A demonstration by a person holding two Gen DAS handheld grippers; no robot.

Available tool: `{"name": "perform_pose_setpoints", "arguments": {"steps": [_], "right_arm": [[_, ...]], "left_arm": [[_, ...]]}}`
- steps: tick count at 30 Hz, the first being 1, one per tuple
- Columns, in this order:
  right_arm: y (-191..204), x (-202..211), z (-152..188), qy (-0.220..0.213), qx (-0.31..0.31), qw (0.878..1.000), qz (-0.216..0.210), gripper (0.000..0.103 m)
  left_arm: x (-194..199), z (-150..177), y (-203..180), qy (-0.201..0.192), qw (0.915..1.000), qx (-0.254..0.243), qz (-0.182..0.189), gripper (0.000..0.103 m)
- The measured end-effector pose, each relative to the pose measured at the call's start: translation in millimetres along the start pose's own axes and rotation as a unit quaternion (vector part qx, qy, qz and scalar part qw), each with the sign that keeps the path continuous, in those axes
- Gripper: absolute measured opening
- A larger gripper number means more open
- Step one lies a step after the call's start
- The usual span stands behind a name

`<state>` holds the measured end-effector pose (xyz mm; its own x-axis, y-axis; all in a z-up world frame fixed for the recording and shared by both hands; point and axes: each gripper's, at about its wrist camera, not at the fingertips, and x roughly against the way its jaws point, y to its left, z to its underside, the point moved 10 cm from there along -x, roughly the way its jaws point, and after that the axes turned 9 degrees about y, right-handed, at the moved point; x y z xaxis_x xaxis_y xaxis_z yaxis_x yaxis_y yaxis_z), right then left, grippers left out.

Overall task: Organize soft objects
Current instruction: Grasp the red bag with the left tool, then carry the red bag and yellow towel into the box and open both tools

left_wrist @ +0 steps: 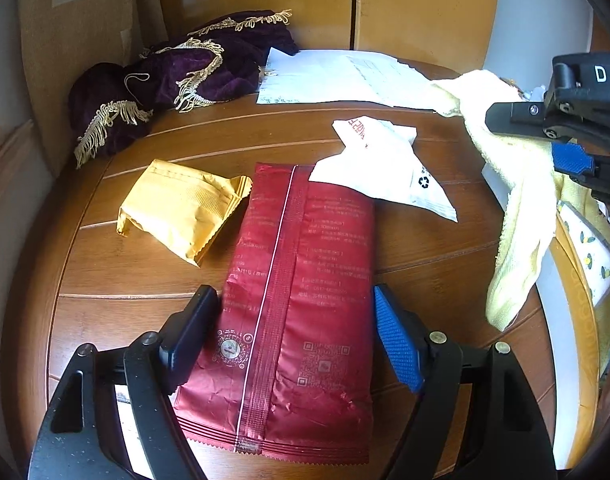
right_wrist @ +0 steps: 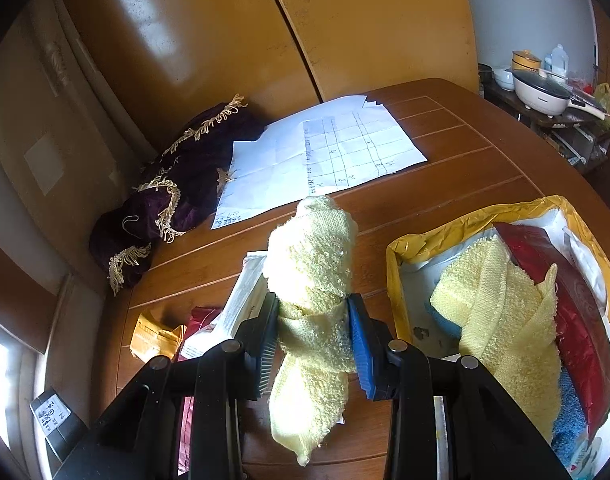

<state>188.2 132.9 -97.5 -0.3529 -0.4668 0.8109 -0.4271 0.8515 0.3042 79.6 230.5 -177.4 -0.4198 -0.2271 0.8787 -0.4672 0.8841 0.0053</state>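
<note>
A dark red foil packet [left_wrist: 305, 300] lies lengthwise on the round wooden table [left_wrist: 425, 248]. My left gripper [left_wrist: 295, 336] is open and straddles it, one finger close to each long edge. A white packet [left_wrist: 389, 160] overlaps its far end, and a yellow packet [left_wrist: 181, 208] lies to its left. In the right wrist view my right gripper [right_wrist: 311, 304] is shut on a pale yellow towel [right_wrist: 309, 264], which hangs bunched above the table. From the left wrist view that towel [left_wrist: 521, 208] dangles at the right under the right gripper [left_wrist: 565, 140].
A yellow-rimmed bag [right_wrist: 425, 236] at the right holds another yellow towel [right_wrist: 493, 304], a red packet [right_wrist: 577, 320] and blue cloth. A purple fringed velvet cloth [left_wrist: 165, 80] and white papers [left_wrist: 337, 76] lie at the back. A side table with a cooker [right_wrist: 541, 92] stands beyond.
</note>
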Motion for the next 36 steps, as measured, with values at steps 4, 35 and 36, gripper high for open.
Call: {"name": "perform_pose_setpoints", "arguments": {"steps": [4, 35, 36], "right_arm": [[2.4, -0.1, 0.5, 0.000, 0.001, 1.000, -0.003, 0.035], [-53.9, 134.1, 44.0, -0.089, 0.092, 0.988, -0.088, 0.035], [-60.4, 136.7, 43.4, -0.092, 0.091, 0.988, -0.085, 0.035]], "left_arm": [[0.0, -1.4, 2.3, 0.000, 1.0000, 0.004, 0.004, 0.077], [121.8, 59.7, -1.3, -0.090, 0.9707, 0.152, 0.163, 0.063], [124.7, 57.2, -6.6, -0.090, 0.9695, 0.149, 0.172, 0.063]]}}
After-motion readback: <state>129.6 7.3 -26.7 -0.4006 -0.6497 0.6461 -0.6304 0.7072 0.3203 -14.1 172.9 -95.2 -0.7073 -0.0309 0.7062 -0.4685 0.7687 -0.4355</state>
